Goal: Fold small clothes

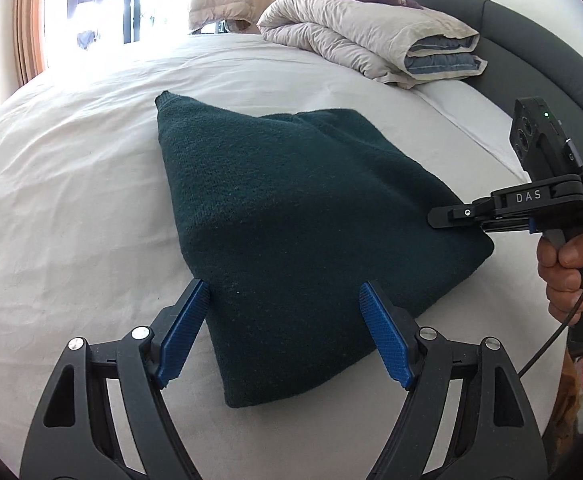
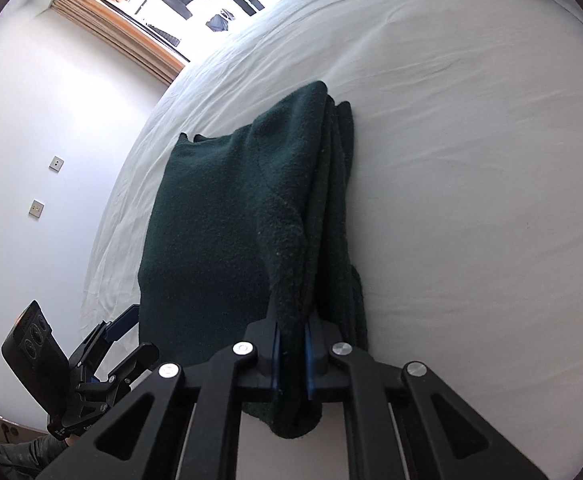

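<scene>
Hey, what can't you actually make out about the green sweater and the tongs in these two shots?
- Dark green knitted sweater: sleeves and neckline folded out of sight in both views.
- Right tongs: pads mostly buried in knit; the left wrist view shows them only edge-on.
- Left tongs: handle cut off by the frame's bottom edge.

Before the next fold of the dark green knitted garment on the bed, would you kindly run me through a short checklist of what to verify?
1. Right gripper clamped on an edge of the dark green knitted garment: ok, fabric is pinched between its blue pads.
2. Left gripper open: ok, jaws wide, straddling the near edge, pads not pressing.
3. Garment lying flat: not ok, the layers beside the right gripper are bunched and raised.
4. White bed sheet bare around the garment: ok.
5. Folded grey quilt away from the garment: ok.
6. How many layers the right gripper holds: cannot tell.
</scene>
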